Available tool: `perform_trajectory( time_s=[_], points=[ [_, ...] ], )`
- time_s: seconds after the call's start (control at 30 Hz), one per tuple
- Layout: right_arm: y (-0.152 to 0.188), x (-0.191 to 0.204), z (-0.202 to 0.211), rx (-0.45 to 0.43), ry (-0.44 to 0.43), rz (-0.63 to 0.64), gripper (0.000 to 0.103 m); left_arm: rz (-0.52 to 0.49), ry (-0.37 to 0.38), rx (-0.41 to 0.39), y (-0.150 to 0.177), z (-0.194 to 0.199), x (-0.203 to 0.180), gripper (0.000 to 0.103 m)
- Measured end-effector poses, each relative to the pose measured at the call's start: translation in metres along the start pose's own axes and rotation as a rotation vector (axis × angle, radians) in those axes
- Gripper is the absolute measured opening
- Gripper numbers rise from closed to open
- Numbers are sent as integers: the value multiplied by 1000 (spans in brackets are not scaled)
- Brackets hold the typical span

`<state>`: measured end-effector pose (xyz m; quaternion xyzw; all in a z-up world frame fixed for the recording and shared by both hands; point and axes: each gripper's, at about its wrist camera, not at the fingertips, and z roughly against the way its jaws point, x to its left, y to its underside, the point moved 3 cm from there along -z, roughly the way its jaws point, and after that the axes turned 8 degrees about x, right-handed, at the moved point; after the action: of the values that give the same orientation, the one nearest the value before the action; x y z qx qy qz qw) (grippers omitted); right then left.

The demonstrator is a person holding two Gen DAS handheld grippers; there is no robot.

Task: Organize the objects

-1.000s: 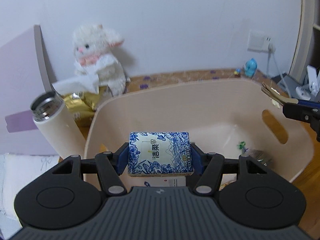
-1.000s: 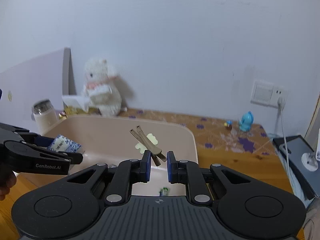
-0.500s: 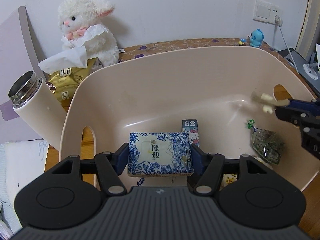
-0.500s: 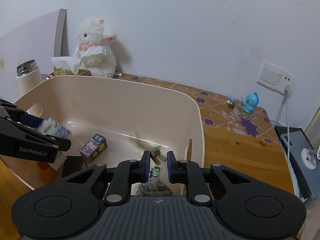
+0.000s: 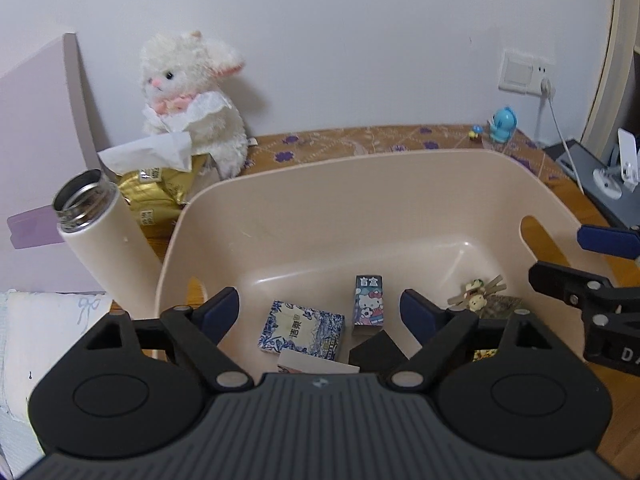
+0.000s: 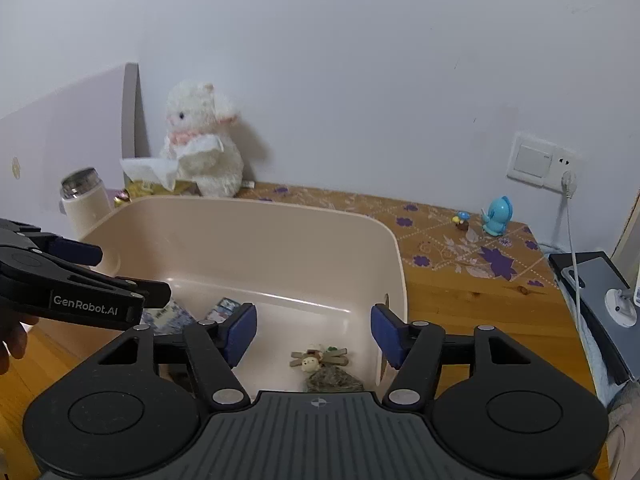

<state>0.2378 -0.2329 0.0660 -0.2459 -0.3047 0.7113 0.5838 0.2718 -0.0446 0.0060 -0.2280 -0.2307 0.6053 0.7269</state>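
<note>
Sitting on the wooden table (image 6: 472, 300), the beige plastic bin (image 5: 360, 184) holds everything. Above its near edge the left gripper (image 5: 320, 312) hangs with its jaws spread wide and nothing between them; the right gripper (image 6: 313, 330) hovers over the bin's right end, likewise released. On the bin floor the blue-and-white tissue pack (image 5: 302, 330) lies flat at near left, the Hello Kitty box (image 5: 369, 300) just right of it. The small hair clip (image 5: 478, 294) rests at the right end, touching a dark packet (image 6: 334, 380). A white plush rabbit (image 5: 192, 100) and an uncapped white flask (image 5: 106, 236) stand outside the bin at far left.
</note>
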Motion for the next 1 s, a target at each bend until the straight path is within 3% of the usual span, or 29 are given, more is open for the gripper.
perform_trajectory(
  time_s=[0.4,0.63,1.0],
  points=[
    [24,15,54,-81,-7,-7,73,45,-1,-115,27,58,1,89],
    [42,12,85,-113,-11,-11,75,43,-41,-168,52,92,2,89],
    [78,11,118,-109,-16,-16,77,61,-1,-154,105,117,1,89]
  ],
)
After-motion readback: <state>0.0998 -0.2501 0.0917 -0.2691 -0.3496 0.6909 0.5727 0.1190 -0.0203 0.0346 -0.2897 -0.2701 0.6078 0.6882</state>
